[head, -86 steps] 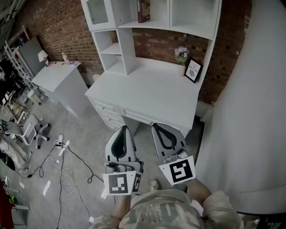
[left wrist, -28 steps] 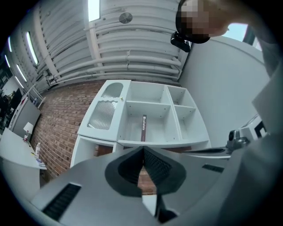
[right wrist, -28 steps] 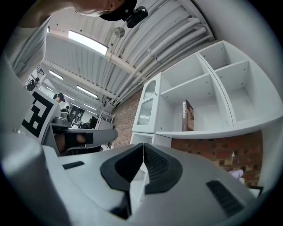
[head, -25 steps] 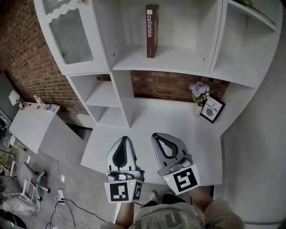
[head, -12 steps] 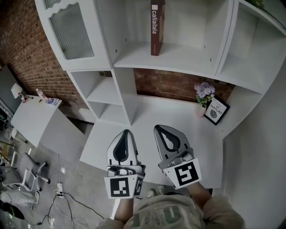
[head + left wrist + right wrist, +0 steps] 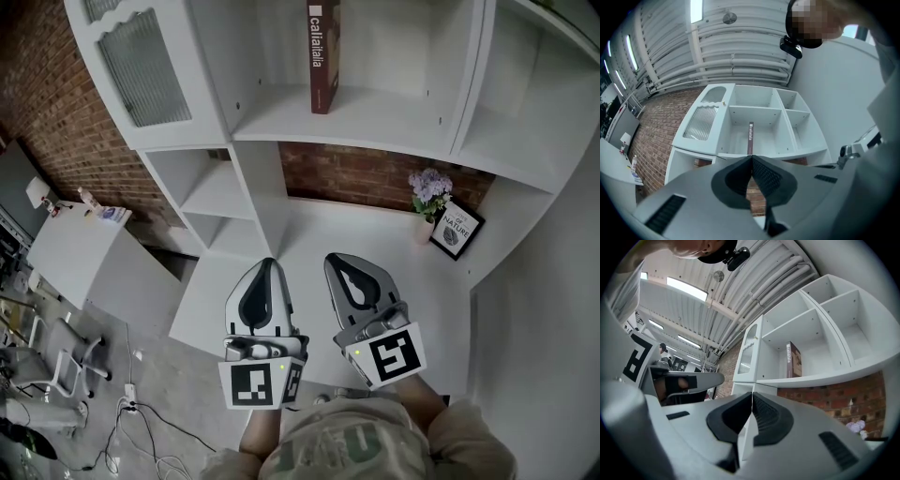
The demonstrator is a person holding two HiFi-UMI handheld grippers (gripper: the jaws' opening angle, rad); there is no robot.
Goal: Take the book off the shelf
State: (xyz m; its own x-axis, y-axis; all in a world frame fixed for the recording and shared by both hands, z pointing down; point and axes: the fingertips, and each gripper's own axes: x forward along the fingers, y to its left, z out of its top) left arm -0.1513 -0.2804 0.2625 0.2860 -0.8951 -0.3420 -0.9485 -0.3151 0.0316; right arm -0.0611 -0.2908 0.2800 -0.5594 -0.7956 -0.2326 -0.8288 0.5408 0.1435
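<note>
- A dark red book [image 6: 322, 56] stands upright on the middle shelf [image 6: 375, 108] of a white hutch, alone in its compartment.
- The left gripper [image 6: 265, 265] and right gripper [image 6: 334, 260] hang side by side over the desk [image 6: 309, 234], well below the book, each with jaws pressed together on nothing.
- Purple flowers [image 6: 429, 190] and a framed picture [image 6: 457, 230] sit at the desk's back right.

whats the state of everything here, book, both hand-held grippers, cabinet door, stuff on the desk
book, upright on the middle shelf, spine out, not gripped
left hand-held gripper, shut, empty
right hand-held gripper, shut, empty
glass cabinet door, closed
flowers, upright on the desk
picture frame, standing beside the flowers
</note>
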